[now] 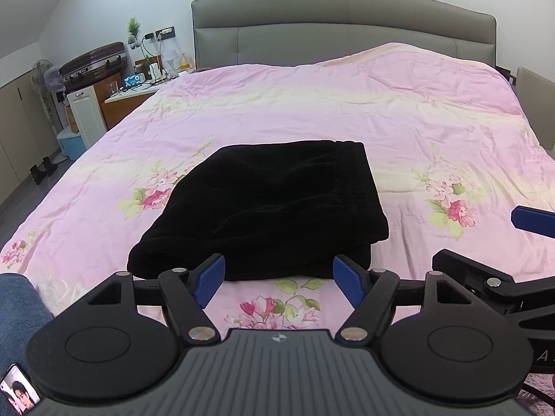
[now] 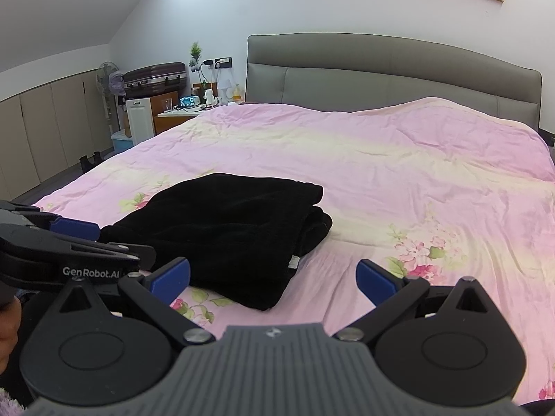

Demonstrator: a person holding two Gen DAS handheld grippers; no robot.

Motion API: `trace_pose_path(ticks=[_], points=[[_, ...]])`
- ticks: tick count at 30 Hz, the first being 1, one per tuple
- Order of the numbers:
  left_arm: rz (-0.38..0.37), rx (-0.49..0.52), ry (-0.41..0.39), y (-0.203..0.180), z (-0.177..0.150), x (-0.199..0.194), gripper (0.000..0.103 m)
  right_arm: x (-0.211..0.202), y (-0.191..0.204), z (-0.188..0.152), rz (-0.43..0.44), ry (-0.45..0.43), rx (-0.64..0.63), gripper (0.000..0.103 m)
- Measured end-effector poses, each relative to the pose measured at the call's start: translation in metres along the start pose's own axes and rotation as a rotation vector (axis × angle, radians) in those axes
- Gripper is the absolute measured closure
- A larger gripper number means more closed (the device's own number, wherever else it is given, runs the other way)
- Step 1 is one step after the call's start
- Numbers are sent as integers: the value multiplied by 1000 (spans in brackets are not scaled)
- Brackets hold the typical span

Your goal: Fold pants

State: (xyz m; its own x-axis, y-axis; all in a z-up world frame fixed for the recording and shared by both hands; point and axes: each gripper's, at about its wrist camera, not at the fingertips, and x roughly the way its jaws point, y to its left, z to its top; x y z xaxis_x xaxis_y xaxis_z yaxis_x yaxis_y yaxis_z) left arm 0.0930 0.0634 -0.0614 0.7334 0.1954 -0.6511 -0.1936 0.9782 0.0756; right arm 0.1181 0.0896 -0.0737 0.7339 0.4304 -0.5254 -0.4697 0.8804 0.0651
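Black pants [image 1: 263, 208] lie folded in a compact stack on the pink floral bedspread [image 1: 312, 104]. They also show in the right wrist view [image 2: 225, 228], left of centre. My left gripper [image 1: 279, 277] is open and empty, just short of the stack's near edge. My right gripper [image 2: 274, 277] is open and empty, at the stack's near right corner. The right gripper's blue fingertip [image 1: 530, 220] shows at the right edge of the left wrist view. The left gripper shows at the left of the right wrist view [image 2: 76, 228].
A grey padded headboard [image 1: 347, 31] stands at the far end of the bed. A cluttered nightstand [image 1: 138, 86], suitcase [image 1: 93, 60], fan [image 1: 45, 76] and blue bin [image 1: 71, 142] stand at the far left. A phone [image 1: 19, 395] is at the lower left corner.
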Motion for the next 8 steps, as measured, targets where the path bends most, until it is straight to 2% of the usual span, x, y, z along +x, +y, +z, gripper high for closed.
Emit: trace_pose_path(ticks=[8], points=[[5, -5, -13, 1, 0, -3, 17, -1, 1, 1, 5, -4, -4, 5]])
